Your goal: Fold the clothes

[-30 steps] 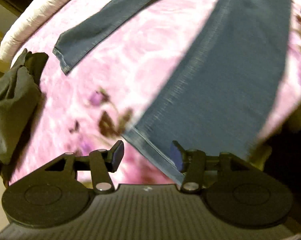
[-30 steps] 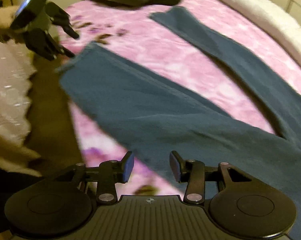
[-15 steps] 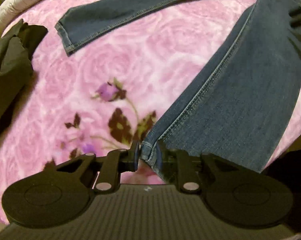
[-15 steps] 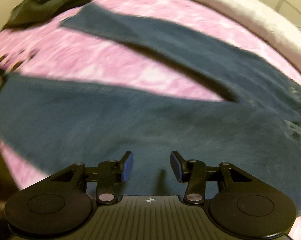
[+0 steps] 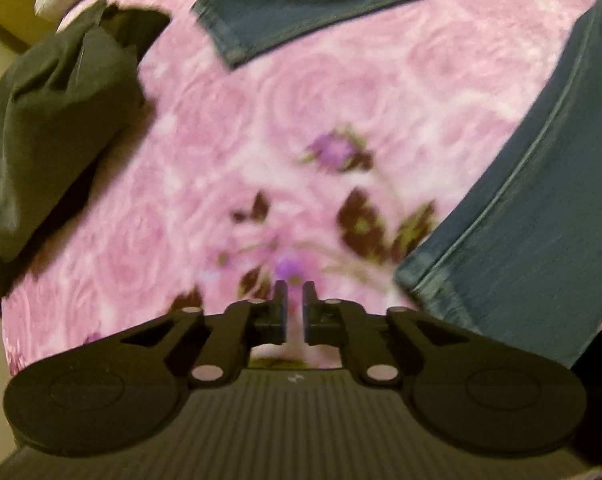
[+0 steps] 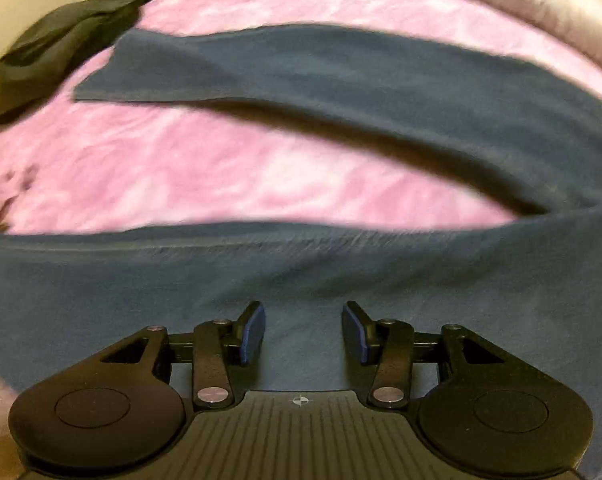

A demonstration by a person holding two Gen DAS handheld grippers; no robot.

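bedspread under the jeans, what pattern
Pink rose print with purple and brown flowers on the bedspread, clearest in left wrist view.

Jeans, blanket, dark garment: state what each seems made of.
Jeans: blue denim, matte, with a stitched side seam and hemmed cuffs. Blanket: probably soft fleece or plush, pink with a rose print and a fuzzy look. Dark garment: thin smooth fabric, slightly shiny, bunched in soft folds; the fibre is unclear.

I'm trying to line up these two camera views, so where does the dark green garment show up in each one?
Left wrist: dark green garment bunched at the left edge, left of the far jeans leg hem.
Right wrist: same garment in the upper left corner.
Shared landmark: that hem, just right of it in both.
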